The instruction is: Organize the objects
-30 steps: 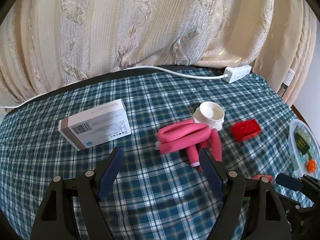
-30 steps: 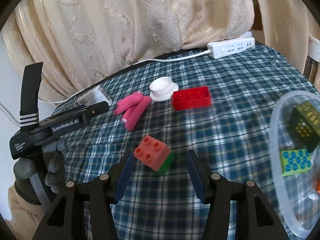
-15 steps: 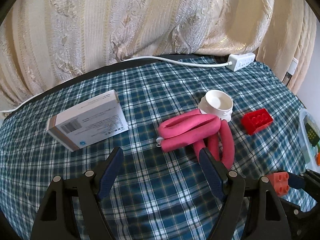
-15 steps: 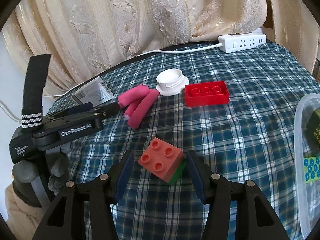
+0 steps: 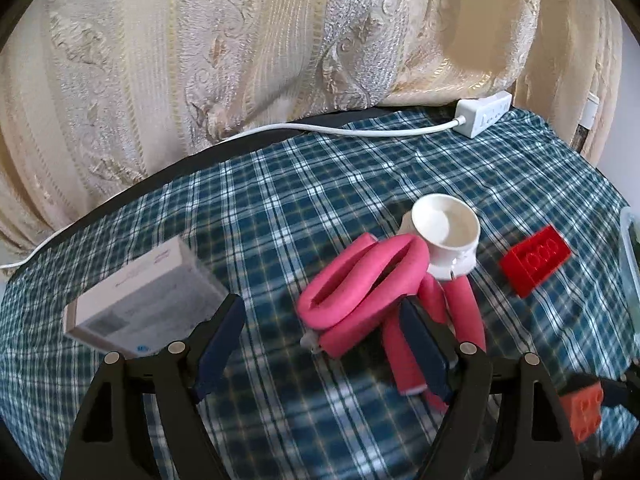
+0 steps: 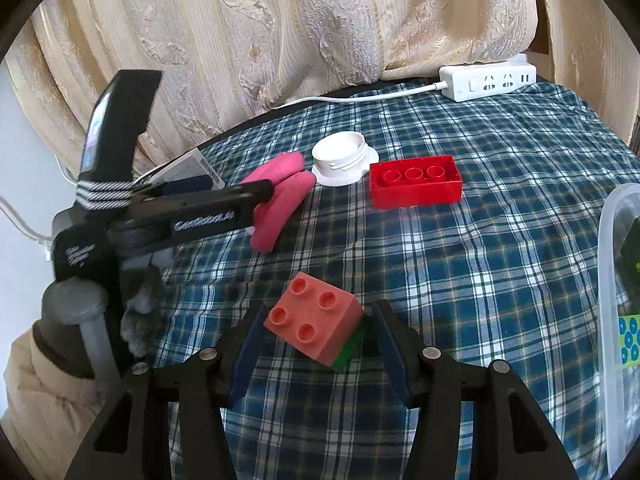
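Blue-checked cloth (image 6: 500, 240) covers the table in both views. Only the right wrist view shows the clear plastic bin (image 6: 612, 280) at the right edge with coloured pieces inside; only the left one shows the whole white box (image 5: 144, 300). The left gripper (image 5: 320, 336) is opening around the pink foam curlers (image 5: 360, 292), not pressing them. The right gripper (image 6: 316, 340) holds the salmon brick (image 6: 316, 320) above the cloth.

The left claw (image 6: 244, 196), seen at the left of the right wrist view, bears white lettering "GenRobot.AI" along its black arm; smaller white print on its black body nearer the handle is too blurred to read; the white box (image 5: 148, 300) carries a barcode and print, both illegible.
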`<state>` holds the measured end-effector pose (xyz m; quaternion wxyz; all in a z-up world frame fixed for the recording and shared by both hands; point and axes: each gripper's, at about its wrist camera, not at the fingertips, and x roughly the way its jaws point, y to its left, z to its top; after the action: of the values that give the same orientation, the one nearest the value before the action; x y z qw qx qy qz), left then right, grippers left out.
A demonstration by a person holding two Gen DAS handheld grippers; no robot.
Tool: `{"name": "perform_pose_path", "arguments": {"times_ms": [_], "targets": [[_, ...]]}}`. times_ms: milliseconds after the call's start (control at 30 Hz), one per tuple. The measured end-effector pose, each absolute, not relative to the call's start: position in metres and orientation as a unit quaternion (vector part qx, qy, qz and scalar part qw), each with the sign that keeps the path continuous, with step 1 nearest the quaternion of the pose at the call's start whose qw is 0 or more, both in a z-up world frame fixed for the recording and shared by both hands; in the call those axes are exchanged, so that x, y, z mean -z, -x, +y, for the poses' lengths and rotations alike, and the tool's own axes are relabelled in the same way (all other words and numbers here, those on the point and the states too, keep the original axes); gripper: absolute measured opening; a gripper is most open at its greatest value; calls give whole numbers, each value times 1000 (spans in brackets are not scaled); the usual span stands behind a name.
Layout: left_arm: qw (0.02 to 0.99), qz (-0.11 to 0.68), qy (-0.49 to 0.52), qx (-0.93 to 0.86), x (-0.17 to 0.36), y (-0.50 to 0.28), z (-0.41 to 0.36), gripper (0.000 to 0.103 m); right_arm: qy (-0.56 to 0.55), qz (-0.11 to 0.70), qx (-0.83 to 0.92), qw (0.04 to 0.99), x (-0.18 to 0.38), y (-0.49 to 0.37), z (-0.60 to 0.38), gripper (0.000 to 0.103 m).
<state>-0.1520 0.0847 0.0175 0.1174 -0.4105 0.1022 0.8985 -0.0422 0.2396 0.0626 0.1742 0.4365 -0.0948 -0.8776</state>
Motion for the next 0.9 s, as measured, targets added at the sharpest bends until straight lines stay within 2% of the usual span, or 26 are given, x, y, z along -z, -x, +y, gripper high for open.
{"name": "perform_pose_path", "arguments": {"times_ms": [167,900], "targets": [[115,90,410,-900,-17,164,86,84,-431,-90,881,172,-64,43,239,57],[108,50,418,-901,-13,172,68,85,-430,-93,881,173,-63,46,242,57]]}}
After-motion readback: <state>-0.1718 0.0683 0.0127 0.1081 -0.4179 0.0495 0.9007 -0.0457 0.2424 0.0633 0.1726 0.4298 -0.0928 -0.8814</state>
